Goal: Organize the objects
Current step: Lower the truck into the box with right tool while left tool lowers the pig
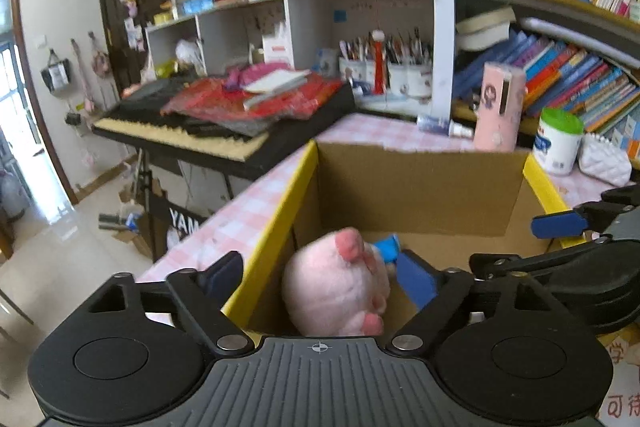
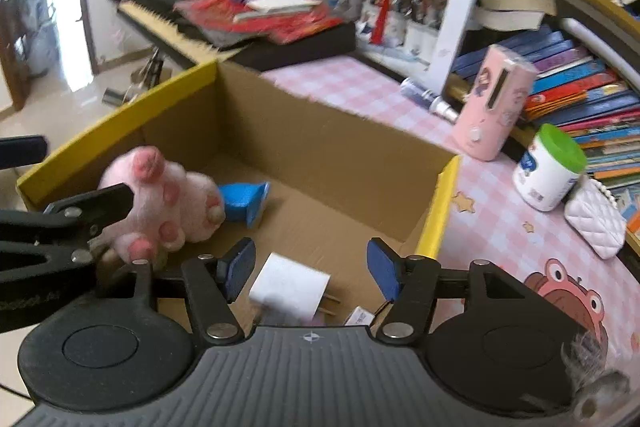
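Pink plush paw-shaped toy [image 1: 336, 283] lies inside the brown cardboard box with yellow rim [image 1: 416, 187] — beside a blue plastic piece [image 2: 244, 201]. My left claw [image 1: 320, 277] stands spread around it, pads clear. My right claw [image 2: 310, 269] — spread, empty — hangs over a white plug adapter [image 2: 288, 287] on the box floor.

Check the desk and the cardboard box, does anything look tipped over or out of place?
Yes. A small spray bottle lies on its side on the pink checked tablecloth behind the cardboard box, while the pink canister and green-lidded tub nearby stand upright.
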The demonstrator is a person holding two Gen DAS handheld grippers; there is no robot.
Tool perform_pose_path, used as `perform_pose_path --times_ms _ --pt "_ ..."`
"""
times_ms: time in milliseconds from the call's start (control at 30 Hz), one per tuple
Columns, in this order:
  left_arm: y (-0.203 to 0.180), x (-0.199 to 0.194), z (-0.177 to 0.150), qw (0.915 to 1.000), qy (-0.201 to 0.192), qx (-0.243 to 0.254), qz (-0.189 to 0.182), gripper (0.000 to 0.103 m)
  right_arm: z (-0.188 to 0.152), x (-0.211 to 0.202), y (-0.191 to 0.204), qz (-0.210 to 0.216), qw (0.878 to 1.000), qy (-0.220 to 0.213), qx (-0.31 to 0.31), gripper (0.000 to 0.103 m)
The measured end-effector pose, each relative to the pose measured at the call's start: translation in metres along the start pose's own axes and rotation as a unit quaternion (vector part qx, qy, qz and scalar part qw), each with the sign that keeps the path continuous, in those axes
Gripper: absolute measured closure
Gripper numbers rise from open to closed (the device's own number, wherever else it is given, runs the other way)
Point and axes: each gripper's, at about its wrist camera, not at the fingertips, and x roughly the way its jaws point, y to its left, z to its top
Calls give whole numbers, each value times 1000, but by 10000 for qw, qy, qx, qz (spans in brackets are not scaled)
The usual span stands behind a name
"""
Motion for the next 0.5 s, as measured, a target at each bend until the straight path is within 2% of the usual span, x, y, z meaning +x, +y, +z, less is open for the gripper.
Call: perform_pose_path --times_ms 267,500 --pt "3 -27 1 9994 -326 100 -107 15 -1 -35 0 -330 9971 -507 466 39" --pt "19 -47 -12 9993 -385 14 0 14 -12 -63 12 -779 9911 -860 658 28"
